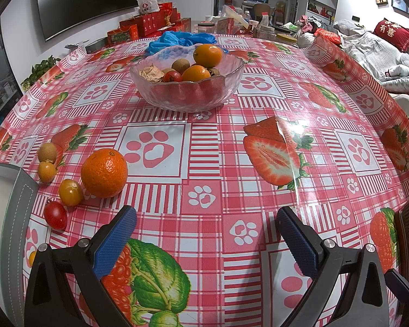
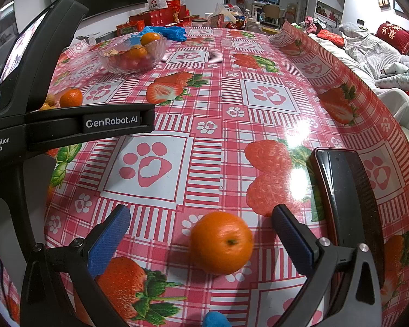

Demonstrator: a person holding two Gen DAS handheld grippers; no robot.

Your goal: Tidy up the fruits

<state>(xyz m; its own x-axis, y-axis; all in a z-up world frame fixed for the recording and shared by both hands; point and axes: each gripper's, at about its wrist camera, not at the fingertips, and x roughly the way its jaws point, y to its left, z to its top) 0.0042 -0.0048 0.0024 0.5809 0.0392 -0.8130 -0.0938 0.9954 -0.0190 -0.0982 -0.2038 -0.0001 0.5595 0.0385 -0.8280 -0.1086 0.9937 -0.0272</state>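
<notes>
Nearest in the right wrist view, the right gripper has its blue-padded fingers spread wide, and a slightly blurred orange lies on the tablecloth in the gap between them, touching neither pad. A black phone lies just right of that gripper. Only this view shows that orange, and it also shows the body of the left tool at the left edge, marked GenRobot.AI.

The left wrist view shows the left gripper likewise spread apart, with only bare cloth between its fingers. To its left lies a loose group this view shows clearly: a red cherry tomato, a yellow-orange one, a second orange, another small yellow fruit and a brown kiwi-like fruit.

Further back stands the glass bowl, holding oranges, brownish fruit and a tomato. Behind it lies a blue plastic bag.
</notes>
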